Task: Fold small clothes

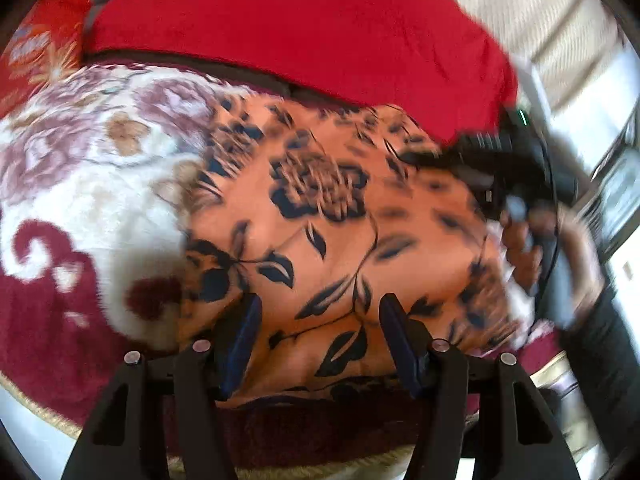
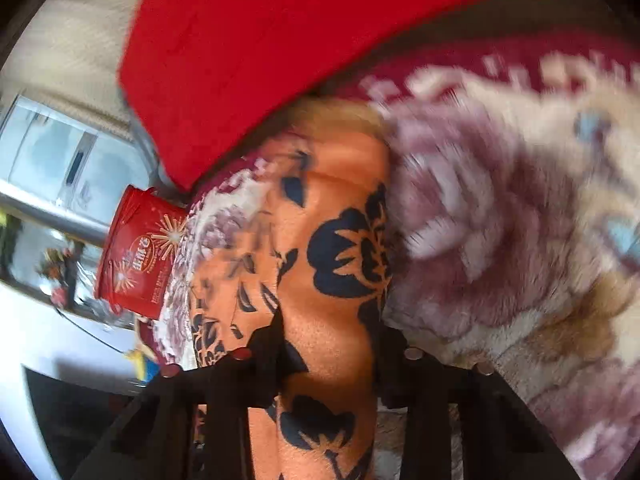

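On the far left lies a plush floral blanket (image 1: 80,184), cream and maroon, and spread over it is the orange garment (image 1: 320,216) with dark flowers, a red cushion (image 1: 288,28) behind it. The left gripper (image 1: 316,340) hovers over the garment's near edge, fingers (image 1: 240,340) wide apart with cloth below them but not pinched. Further right, the right gripper (image 2: 332,344) has its fingers narrowed onto a raised fold of the same garment, which runs lengthwise away from it toward the cushion. The right hand (image 1: 536,248) seems better placed to carry the fold leftward. A red tub (image 2: 140,256) stands beside the blanket.
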`<action>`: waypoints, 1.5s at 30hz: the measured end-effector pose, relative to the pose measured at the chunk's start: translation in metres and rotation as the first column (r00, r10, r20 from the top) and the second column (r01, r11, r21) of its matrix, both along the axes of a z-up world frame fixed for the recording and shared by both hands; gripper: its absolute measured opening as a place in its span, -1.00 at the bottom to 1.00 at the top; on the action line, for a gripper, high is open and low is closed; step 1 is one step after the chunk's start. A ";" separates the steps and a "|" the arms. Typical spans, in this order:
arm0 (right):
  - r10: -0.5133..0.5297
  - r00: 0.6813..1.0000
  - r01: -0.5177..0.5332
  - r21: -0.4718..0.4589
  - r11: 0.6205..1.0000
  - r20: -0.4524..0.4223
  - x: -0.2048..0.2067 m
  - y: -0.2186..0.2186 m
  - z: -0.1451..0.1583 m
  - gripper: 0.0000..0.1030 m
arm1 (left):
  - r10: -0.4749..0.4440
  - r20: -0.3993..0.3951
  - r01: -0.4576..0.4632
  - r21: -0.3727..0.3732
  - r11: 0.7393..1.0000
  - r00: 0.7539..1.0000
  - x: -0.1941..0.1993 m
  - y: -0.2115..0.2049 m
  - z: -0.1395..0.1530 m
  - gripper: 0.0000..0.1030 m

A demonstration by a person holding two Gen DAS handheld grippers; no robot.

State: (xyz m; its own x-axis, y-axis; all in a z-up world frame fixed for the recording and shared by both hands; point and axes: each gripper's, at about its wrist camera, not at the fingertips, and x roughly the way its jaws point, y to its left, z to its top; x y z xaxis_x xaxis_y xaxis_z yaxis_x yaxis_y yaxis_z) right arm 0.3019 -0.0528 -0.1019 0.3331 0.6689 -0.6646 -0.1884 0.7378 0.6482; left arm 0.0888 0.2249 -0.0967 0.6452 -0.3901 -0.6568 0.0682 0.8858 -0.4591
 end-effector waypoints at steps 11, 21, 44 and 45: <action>-0.020 1.000 0.020 -0.014 1.000 0.001 -0.076 -0.012 0.004 0.47 | 0.089 -0.217 -0.139 -0.225 0.964 0.972 -0.006 0.049 -0.031 -0.88; 0.017 1.000 -0.016 0.048 0.999 -0.017 -0.084 -0.031 0.002 0.49 | 0.099 -0.067 -0.110 -0.186 0.976 0.993 -0.015 0.054 0.027 -0.03; -0.059 0.998 0.062 0.128 0.990 -0.024 -0.035 -0.065 -0.018 0.47 | 0.091 -0.160 -0.128 -0.237 0.963 0.983 0.058 0.063 -0.016 0.20; -0.049 0.999 0.051 0.142 0.989 -0.015 -0.038 -0.067 -0.016 0.51 | 0.117 -0.136 -0.150 -0.260 0.954 0.984 0.052 0.072 -0.010 0.33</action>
State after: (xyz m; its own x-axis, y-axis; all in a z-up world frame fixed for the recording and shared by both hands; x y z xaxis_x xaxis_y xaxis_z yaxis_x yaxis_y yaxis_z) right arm 0.2636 -0.1195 -0.1182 0.3616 0.7397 -0.5676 -0.1458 0.6462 0.7492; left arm 0.1411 0.2971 -0.1068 0.6276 -0.4781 -0.6144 -0.1111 0.7261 -0.6785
